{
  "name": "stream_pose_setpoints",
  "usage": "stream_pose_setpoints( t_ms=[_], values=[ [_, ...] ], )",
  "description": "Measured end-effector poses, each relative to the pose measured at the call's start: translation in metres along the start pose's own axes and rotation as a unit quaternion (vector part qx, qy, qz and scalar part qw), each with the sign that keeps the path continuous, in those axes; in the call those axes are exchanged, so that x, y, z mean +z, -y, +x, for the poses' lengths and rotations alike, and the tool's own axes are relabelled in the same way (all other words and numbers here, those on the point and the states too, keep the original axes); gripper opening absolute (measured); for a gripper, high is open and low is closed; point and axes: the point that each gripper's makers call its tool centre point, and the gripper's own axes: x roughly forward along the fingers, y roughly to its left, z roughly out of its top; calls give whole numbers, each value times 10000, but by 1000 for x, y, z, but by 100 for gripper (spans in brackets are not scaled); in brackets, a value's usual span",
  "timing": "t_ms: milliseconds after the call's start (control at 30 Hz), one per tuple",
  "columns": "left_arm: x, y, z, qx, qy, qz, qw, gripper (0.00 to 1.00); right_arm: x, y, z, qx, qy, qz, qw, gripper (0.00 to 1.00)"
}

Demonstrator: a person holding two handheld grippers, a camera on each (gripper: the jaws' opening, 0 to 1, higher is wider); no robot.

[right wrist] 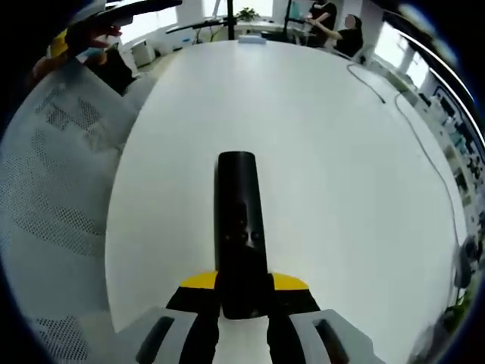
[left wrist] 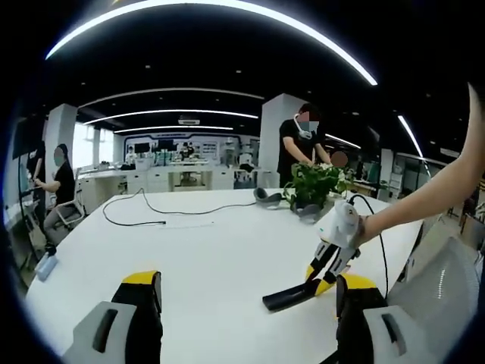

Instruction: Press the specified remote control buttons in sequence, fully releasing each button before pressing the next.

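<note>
Currently the left gripper [left wrist: 242, 318] hangs released over the bare worktop [left wrist: 204, 250], jaws spread and empty. To its right, the right gripper [right wrist: 242, 307] is clenched on the remote [right wrist: 241, 227], a slim black bar held over the worktop. No button is pressed yet; next, the left gripper must reach the remote's buttons.

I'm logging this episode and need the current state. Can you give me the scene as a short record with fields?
surface: white table
target: black remote control
right gripper: shut on the remote control's near end
left gripper: open, holding nothing
other items: potted plant, black cable on table
buttons: not being pressed
</note>
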Motion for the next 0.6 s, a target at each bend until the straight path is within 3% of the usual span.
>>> stream_pose_setpoints(
  t_ms=[600],
  values=[
    [0, 2, 1, -56, -23, -10, 10000, 100, -4, 42, -2, -6, -170, 47, 9998, 20]
  ],
)
